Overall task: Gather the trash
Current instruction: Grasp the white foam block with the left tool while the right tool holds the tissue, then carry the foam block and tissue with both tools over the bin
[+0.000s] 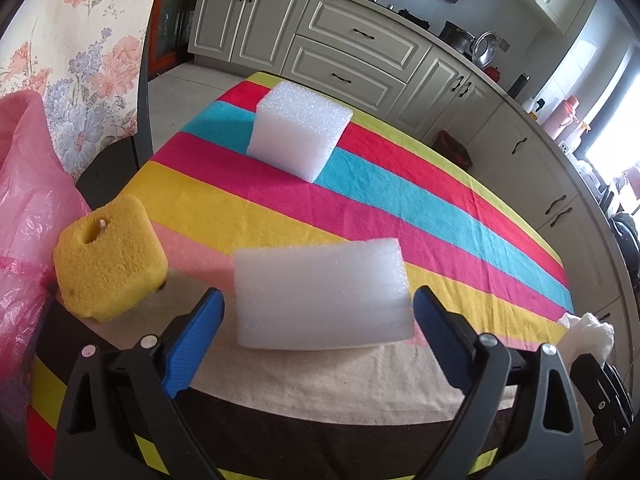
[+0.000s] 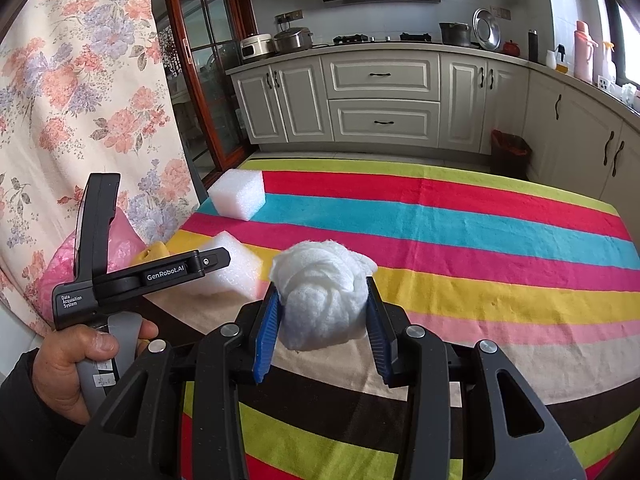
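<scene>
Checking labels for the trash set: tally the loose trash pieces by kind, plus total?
White foam blocks: 2, near block between the open left jaws, far block on the striped cloth
Yellow sponge: 1
White cotton wad: 1, clamped in the right gripper
Total: 4

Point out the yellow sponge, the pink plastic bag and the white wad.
yellow sponge (image 1: 110,258), left wrist view, front face.
pink plastic bag (image 1: 24,216), left wrist view, crinkled side.
white wad (image 2: 322,294), right wrist view, middle of wad.
</scene>
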Demonstrator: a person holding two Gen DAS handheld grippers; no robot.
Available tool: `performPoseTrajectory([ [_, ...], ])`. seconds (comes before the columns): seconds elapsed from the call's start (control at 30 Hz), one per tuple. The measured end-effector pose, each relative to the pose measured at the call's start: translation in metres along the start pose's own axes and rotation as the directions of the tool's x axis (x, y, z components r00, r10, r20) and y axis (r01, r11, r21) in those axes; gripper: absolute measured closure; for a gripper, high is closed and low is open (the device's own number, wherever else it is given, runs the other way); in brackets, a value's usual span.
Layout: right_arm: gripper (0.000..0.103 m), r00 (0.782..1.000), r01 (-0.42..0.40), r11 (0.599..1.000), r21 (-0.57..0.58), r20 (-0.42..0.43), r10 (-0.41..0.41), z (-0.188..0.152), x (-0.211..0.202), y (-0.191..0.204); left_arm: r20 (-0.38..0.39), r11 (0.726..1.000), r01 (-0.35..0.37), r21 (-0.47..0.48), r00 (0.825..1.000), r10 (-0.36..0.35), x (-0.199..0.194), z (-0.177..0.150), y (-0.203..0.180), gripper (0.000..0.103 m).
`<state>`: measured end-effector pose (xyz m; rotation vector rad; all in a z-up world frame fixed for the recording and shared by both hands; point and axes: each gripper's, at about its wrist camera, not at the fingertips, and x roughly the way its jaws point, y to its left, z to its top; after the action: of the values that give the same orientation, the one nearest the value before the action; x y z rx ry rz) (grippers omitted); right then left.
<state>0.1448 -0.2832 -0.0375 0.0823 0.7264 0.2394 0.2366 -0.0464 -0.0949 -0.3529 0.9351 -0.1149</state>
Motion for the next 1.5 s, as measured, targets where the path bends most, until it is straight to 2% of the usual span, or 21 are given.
performPoseTrajectory([
  [0.1, 0.064, 1.0, -0.001, 1.0, -0.001, -0.001, 0.001, 0.0, 0.0, 0.0, -0.004, 1.0, 0.002, 0.006, 1.0, -0.002, 0.002, -0.001, -0.002, 0.012],
  [0.17, 0.064, 1.0, 0.0, 1.0, 0.0, -0.002, 0.0, 0.0, 0.001, -0.001, -0.014, 1.0, -0.009, 0.026, 1.0, 0.009, 0.004, -0.002, -0.004, 0.021],
  [0.33, 0.064, 1.0, 0.002, 1.0, -0.002, -0.004, -0.002, 0.0, 0.002, 0.0, -0.007, 0.999, -0.001, 0.046, 1.0, 0.002, -0.001, -0.003, -0.007, 0.022],
  [0.63, 0.064, 1.0, -0.002, 1.0, -0.021, 0.004, 0.002, 0.003, 0.0, 0.016, 0.108, 0.997, 0.009, 0.076, 0.994, -0.018, -0.067, 0.0, -0.001, 0.022],
  [0.87, 0.064, 1.0, -0.014, 0.998, -0.053, 0.026, 0.016, 0.012, -0.01, 0.037, 0.215, 0.998, -0.01, 0.057, 0.977, -0.002, -0.136, 0.004, 0.029, 0.022],
  [1.1, 0.064, 0.998, -0.036, 0.995, -0.096, 0.044, 0.041, 0.023, -0.019, 0.064, 0.314, 0.998, -0.062, -0.006, 0.947, 0.061, -0.203, 0.006, 0.079, 0.022],
  [1.27, 0.064, 0.996, -0.062, 0.99, -0.127, 0.051, 0.069, 0.03, -0.024, 0.089, 0.359, 0.995, -0.091, -0.043, 0.928, 0.1, -0.241, 0.009, 0.111, 0.022],
  [1.5, 0.064, 0.991, -0.107, 0.978, -0.178, 0.057, 0.119, 0.044, -0.025, 0.128, 0.394, 0.989, -0.117, -0.093, 0.908, 0.145, -0.272, 0.008, 0.152, 0.022],
])
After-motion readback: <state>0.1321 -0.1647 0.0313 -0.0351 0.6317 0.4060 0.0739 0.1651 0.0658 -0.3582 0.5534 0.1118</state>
